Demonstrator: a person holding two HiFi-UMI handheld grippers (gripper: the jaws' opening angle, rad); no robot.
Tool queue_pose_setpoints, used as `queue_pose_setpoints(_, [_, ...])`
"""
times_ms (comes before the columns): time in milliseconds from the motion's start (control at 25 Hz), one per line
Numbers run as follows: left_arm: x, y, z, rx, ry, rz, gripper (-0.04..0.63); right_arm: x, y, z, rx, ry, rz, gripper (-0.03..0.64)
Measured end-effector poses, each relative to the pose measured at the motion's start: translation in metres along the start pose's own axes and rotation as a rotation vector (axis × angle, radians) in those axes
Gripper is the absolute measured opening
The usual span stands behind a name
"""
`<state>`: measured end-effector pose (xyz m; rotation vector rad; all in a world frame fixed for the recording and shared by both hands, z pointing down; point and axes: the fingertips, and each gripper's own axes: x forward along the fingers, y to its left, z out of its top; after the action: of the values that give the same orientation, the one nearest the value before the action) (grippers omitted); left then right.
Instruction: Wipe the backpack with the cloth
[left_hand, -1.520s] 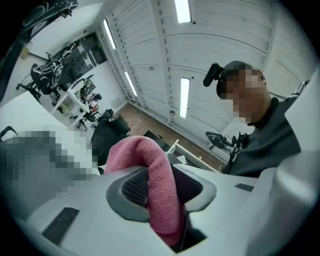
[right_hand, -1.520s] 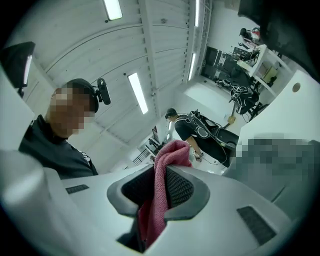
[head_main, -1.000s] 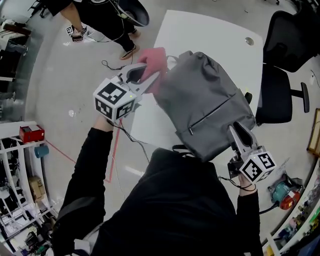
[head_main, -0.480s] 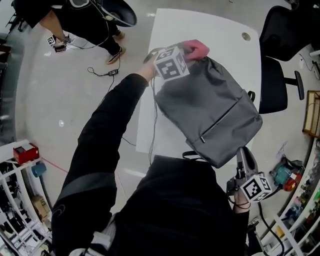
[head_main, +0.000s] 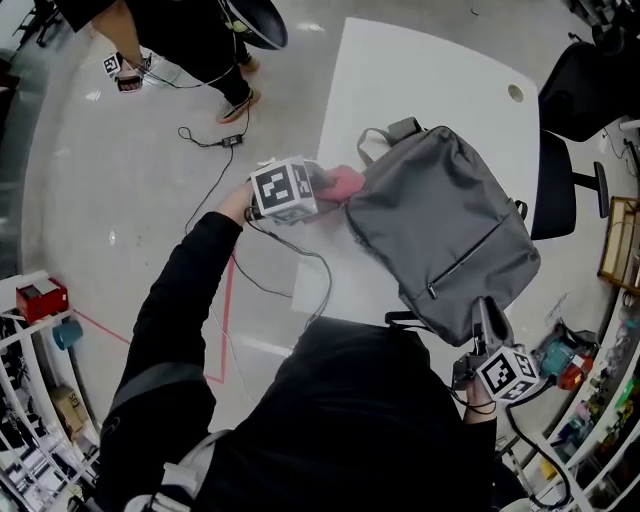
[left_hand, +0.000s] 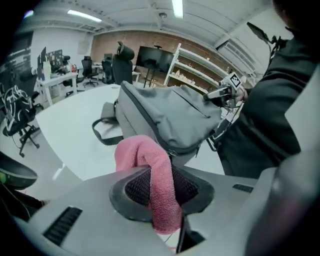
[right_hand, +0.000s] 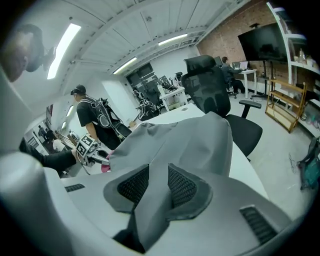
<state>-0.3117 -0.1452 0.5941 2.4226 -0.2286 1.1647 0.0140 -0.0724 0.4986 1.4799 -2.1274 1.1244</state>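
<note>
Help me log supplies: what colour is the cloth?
Pink; the cloth shows best in the left gripper view.

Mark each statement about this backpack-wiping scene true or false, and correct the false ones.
1. The left gripper is clamped on a pink cloth. True.
2. The right gripper is empty. False: its jaws pinch a fold of the grey backpack.
3. The backpack lies on the floor. False: it rests on the white table.
4. A black office chair stands beside the table. True.
</note>
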Motion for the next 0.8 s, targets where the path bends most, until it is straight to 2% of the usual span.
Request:
queue_pose_setpoints(40, [-0.003, -0.002, -0.005, -0.003, 0.008, -0.019, 0.1, 0.0, -0.001, 0.0, 0.004, 0.002, -0.002, 0.127])
queue_pose_setpoints(120, [-0.005, 0.009, 0.002, 0.025, 0.013, -0.001, 0.1, 0.0, -0.003, 0.001, 0.014, 0.0, -0.01, 0.124])
queue_pose_setpoints(320, [0.002, 0.082, 0.088, 0.209, -0.014, 0.207, 0.1, -0.006, 0.0, -0.005, 0.018, 0.006, -0.042, 0.121])
queue_pose_setpoints(480, [0.024, 0.137, 0.149, 0.252, 0.051, 0.379, 0.1, -0.017, -0.004, -0.015, 0.037, -0.009, -0.06, 0.121])
queue_pose_setpoints(520, [0.032, 0.142, 0.16, 0.257, 0.055, 0.393, 0.1, -0.024, -0.007, -0.019, 0.044, -0.003, -0.072, 0.121])
queue_pose_setpoints(640, [0.053, 0.14, 0.164, 0.294, 0.138, 0.327, 0.1, -0.026, -0.009, -0.026, 0.082, -0.014, -0.09, 0.12])
queue_pose_setpoints(800, [0.057, 0.112, 0.133, 0.357, 0.271, 0.212, 0.1, -0.034, -0.023, -0.026, 0.115, -0.037, -0.097, 0.109])
